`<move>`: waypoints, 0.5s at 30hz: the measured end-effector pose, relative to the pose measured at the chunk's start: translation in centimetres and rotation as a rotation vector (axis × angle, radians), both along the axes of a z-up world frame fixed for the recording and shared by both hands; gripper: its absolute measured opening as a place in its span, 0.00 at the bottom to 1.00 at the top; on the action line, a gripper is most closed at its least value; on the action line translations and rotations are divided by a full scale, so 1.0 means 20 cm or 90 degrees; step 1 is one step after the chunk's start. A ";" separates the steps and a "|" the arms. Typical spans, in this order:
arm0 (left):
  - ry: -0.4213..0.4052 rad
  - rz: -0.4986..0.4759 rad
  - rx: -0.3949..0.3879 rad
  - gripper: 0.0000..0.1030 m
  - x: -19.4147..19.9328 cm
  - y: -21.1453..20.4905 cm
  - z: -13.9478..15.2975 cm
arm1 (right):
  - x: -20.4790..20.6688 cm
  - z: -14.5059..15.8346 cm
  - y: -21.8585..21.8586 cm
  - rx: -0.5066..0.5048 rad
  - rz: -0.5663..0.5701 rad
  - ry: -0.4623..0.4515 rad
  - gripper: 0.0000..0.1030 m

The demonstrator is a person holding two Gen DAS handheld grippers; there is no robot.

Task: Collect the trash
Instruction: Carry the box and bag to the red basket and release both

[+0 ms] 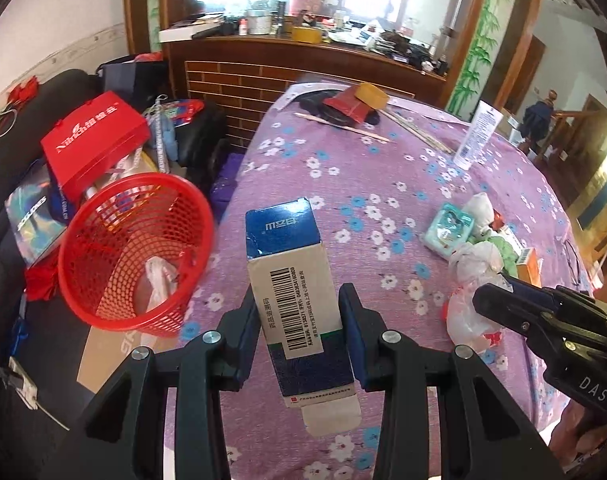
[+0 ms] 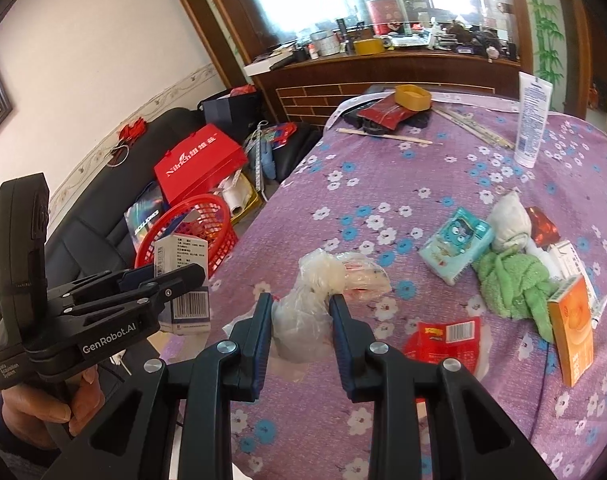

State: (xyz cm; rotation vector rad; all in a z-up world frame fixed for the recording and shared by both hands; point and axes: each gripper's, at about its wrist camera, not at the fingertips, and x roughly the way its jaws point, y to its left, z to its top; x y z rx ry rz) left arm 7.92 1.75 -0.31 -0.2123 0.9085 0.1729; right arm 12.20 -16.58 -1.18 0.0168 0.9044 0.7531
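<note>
My left gripper is shut on a blue and white medicine box, held upright above the table's left edge; it also shows in the right wrist view. A red mesh basket stands left of the table with a clear bag inside. My right gripper is open, its jaws on either side of a crumpled clear plastic bag on the purple floral tablecloth. A red wrapper lies just right of it.
On the table's right lie a teal tissue pack, a green cloth, an orange box and a white tube. At the far end are chopsticks and a yellow tin. A red box sits on the dark sofa.
</note>
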 end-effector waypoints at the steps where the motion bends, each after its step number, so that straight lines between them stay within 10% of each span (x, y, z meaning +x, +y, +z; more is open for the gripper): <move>1: 0.000 0.003 0.000 0.36 0.00 0.01 0.00 | 0.00 0.00 0.01 0.000 0.004 -0.001 0.30; 15: -0.016 0.077 0.004 0.36 -0.11 0.18 0.04 | -0.01 0.04 0.22 -0.007 0.082 -0.010 0.30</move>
